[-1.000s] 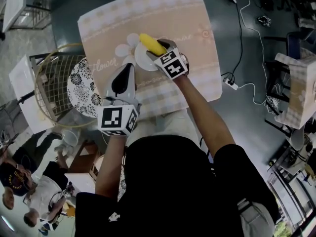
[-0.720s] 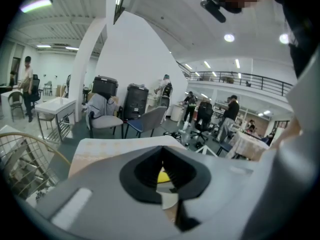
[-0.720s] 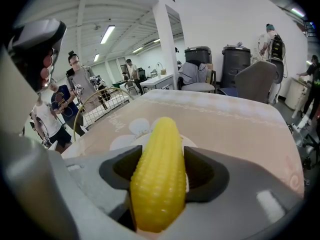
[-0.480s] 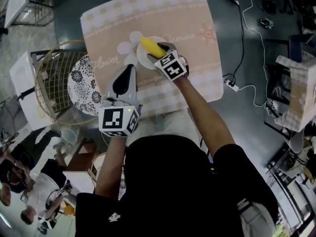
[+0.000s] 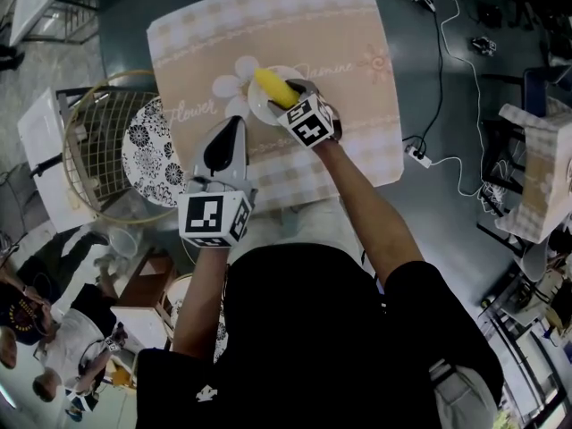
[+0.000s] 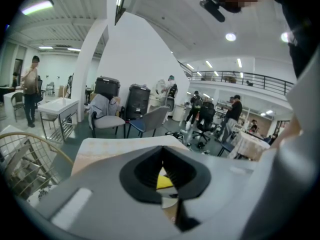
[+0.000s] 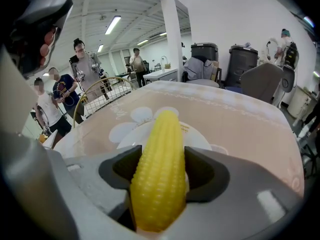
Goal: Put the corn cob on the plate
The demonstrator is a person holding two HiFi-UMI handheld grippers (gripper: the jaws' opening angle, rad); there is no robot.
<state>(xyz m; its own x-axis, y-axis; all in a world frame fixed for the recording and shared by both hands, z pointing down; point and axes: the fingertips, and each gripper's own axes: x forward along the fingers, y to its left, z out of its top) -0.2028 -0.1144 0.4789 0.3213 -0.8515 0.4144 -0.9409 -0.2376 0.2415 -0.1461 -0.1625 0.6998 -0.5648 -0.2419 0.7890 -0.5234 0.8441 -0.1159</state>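
Note:
A yellow corn cob (image 5: pixel 275 87) is gripped between the jaws of my right gripper (image 5: pixel 290 92), which is shut on it. The cob sticks out over a small white plate (image 5: pixel 259 107) on the beige flowered table (image 5: pixel 340 25). In the right gripper view the cob (image 7: pixel 160 179) fills the gap between the pads, with the plate (image 7: pixel 200 140) just beyond and below it. Whether the cob touches the plate I cannot tell. My left gripper (image 5: pixel 231 121) hovers near the table's front edge, shut and empty. Through its jaw hollow I glimpse the cob (image 6: pixel 164 181).
A round wire basket (image 5: pixel 89 150) and a black-and-white patterned disc (image 5: pixel 147 155) stand left of the table. Cables and a power strip (image 5: pixel 418 153) lie on the floor to the right. Several people (image 7: pixel 85 69) stand beyond the basket.
My right gripper has sunk slightly toward the plate with the cob still in it. The left gripper has stayed where it was.

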